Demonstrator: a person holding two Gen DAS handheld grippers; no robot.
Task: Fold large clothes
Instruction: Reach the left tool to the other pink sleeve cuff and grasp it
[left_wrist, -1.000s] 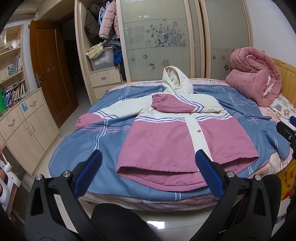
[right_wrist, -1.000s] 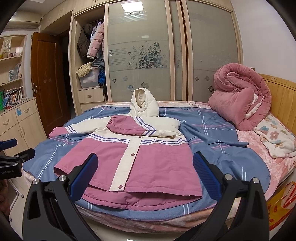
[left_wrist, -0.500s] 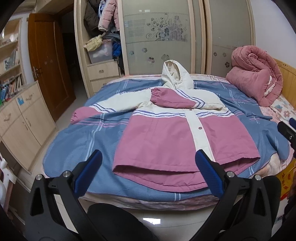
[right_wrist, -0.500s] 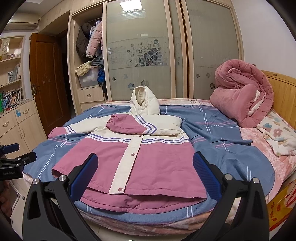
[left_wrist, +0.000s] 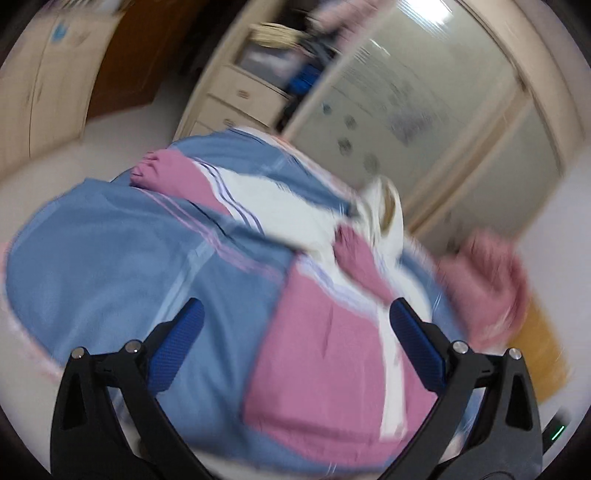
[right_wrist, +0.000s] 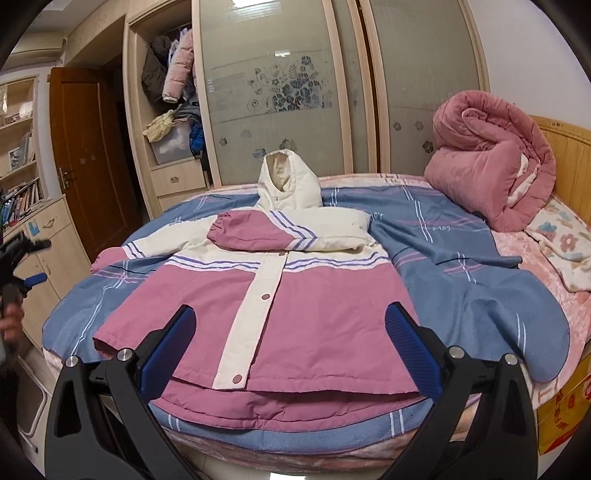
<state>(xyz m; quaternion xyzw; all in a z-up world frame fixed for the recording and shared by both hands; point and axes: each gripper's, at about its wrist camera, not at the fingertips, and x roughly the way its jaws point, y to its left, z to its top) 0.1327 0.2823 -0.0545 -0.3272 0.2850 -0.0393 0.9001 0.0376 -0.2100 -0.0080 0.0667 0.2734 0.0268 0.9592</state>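
Observation:
A pink and cream hooded jacket (right_wrist: 273, 295) lies face up on the bed, hood toward the wardrobe. Its right sleeve is folded across the chest; the other sleeve (right_wrist: 122, 254) stretches out to the left. My right gripper (right_wrist: 290, 347) hangs open over the hem, holding nothing. The left wrist view is tilted and blurred: the jacket (left_wrist: 332, 350) lies to the right and the outstretched sleeve's pink cuff (left_wrist: 162, 173) sits at upper left. My left gripper (left_wrist: 295, 343) is open and empty above the blue sheet (left_wrist: 110, 258). It also shows at the left edge (right_wrist: 22, 266) of the right wrist view, held by a hand.
A rolled pink quilt (right_wrist: 491, 162) sits at the head of the bed by the wooden headboard (right_wrist: 569, 147). A floral blanket (right_wrist: 565, 243) lies to the right. The wardrobe (right_wrist: 280, 92), drawers (right_wrist: 177, 181), a brown door (right_wrist: 88, 155) and a low cabinet (right_wrist: 55, 243) line the far and left sides.
The left gripper has swung sharply left and tilted, so its view blurs and now faces the outstretched sleeve side. The right gripper has edged closer to the hem. Both stay open.

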